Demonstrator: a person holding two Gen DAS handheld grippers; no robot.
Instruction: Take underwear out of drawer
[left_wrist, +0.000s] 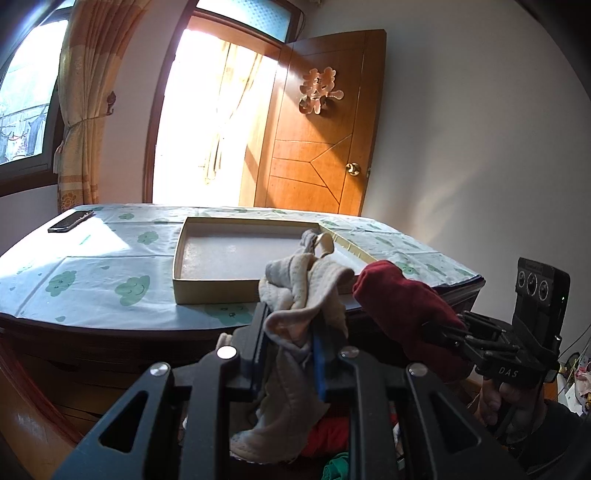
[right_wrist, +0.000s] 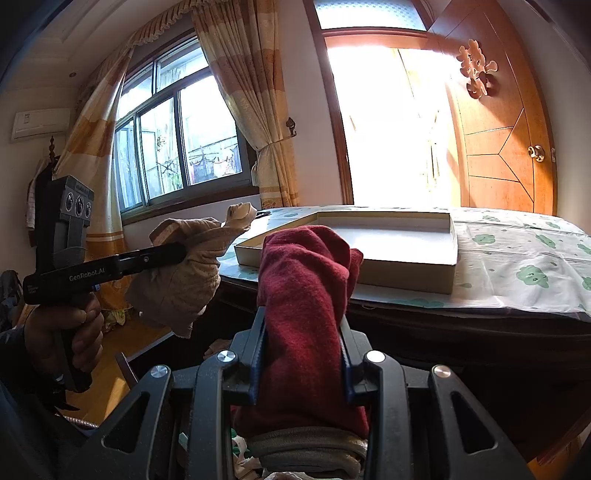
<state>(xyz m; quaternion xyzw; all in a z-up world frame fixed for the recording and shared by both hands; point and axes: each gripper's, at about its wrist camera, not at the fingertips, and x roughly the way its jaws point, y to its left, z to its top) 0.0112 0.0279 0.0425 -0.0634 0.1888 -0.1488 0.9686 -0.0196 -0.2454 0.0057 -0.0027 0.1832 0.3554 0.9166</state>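
- Before the bench, the left gripper clamps beige underwear, lifted.
- Beside it, the right gripper clamps dark red underwear.
- Below, seemingly the drawer, more clothes lie.
- An empty shallow box sits on the bench.

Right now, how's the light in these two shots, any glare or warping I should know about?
Left wrist view: the open doorway is blown out white; sun patches fall on the cloud-print tablecloth; the beige underwear stays readable. Right wrist view: the same doorway glares, the red underwear is dim but clear. Both: fisheye bending, dark corners.
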